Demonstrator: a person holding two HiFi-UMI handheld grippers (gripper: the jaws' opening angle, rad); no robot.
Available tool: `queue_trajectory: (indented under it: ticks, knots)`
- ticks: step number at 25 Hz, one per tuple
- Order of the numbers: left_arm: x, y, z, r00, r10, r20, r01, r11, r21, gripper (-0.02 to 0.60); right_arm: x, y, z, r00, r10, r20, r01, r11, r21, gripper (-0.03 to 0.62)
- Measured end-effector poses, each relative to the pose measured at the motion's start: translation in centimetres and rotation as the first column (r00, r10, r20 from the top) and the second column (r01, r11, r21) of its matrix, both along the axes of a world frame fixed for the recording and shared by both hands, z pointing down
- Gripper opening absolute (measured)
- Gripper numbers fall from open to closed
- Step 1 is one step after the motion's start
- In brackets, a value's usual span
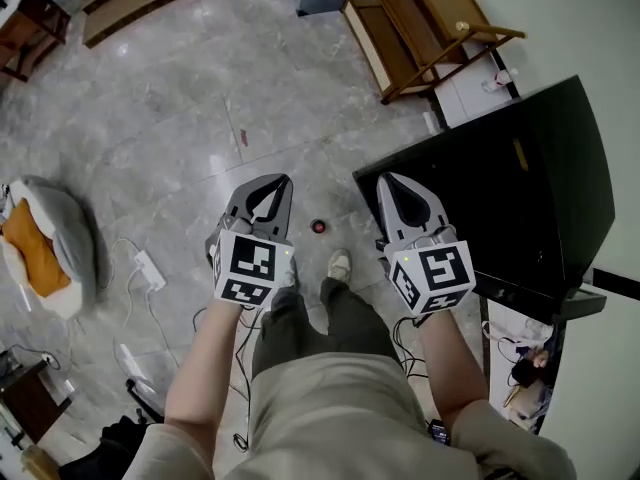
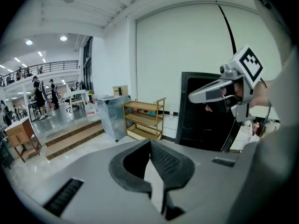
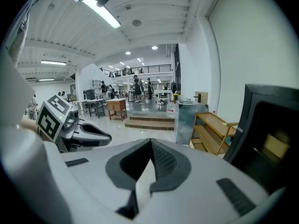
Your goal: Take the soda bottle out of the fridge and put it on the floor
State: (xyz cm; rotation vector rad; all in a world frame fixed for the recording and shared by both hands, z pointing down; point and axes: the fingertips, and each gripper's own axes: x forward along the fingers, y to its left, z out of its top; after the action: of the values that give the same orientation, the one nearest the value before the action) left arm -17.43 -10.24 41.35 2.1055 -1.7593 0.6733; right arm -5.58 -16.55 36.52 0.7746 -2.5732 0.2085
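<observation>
Grey marble floor [image 1: 200,118] fills the head view. The person stands on it, one shoe [image 1: 340,264] showing just left of the black fridge [image 1: 520,188]. Both tools are held up in front of the body: the left gripper [image 1: 272,183] a little way left of the fridge, the right gripper [image 1: 388,180] over its near left corner. In the left gripper view the fingers [image 2: 163,160] are pressed together with nothing between them, and the right gripper view shows its fingers [image 3: 161,161] the same.

On the floor just left of the fridge, between the two grippers as the head view has it, stands what I take for the soda bottle [image 1: 318,226]. From straight above it is only a small round red-and-dark spot, too small to be sure of. Beyond the fridge a wooden shelf rack [image 1: 420,28] stands along the wall.

If that spot is the bottle, the set-down looks finished and little is left but to step clear without knocking it. If not, the next move calls for turning to the fridge — whose door I cannot read as open or closed — and spreading the fingers.
</observation>
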Motion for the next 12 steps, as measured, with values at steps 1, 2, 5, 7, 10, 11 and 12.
queue_trajectory:
  ticks: [1, 2, 5, 7, 10, 11, 12]
  knots:
    - [0.1, 0.0, -1.6, 1.000, 0.002, 0.006, -0.002, 1.000, 0.020, 0.006, 0.1, 0.1, -1.4, 1.000, -0.006, 0.009, 0.005, 1.000, 0.012, -0.005]
    - [0.2, 0.0, -3.0, 1.000, 0.004, 0.009, -0.004, 0.999, 0.036, 0.006, 0.1, 0.2, -2.7, 1.000, -0.012, 0.019, 0.011, 1.000, 0.023, -0.005]
    - [0.1, 0.7, -7.2, 1.000, 0.005, 0.021, -0.007, 0.997, 0.080, 0.006, -0.3, 0.8, -6.4, 0.998, -0.033, 0.049, 0.031, 0.998, 0.056, -0.005]
    - [-0.3, 1.2, -9.8, 1.000, 0.000, 0.030, -0.003, 0.994, 0.113, 0.006, -0.7, 1.2, -8.8, 0.997, -0.052, 0.066, 0.046, 0.995, 0.087, -0.005]
    - [-0.9, 2.2, -13.6, 1.000, -0.007, 0.017, 0.004, 0.987, 0.161, 0.006, -1.2, 2.2, -12.5, 0.993, -0.078, 0.093, 0.064, 0.988, 0.142, -0.005]
    - [-1.0, 2.6, -15.0, 1.000, -0.008, -0.002, 0.009, 0.984, 0.178, 0.006, -1.3, 2.7, -13.9, 0.991, -0.087, 0.104, 0.070, 0.985, 0.160, -0.005]
    - [-1.0, 3.0, -16.4, 1.000, -0.008, -0.026, 0.013, 0.980, 0.197, 0.006, -1.4, 3.2, -15.4, 0.988, -0.099, 0.119, 0.076, 0.981, 0.179, -0.005]
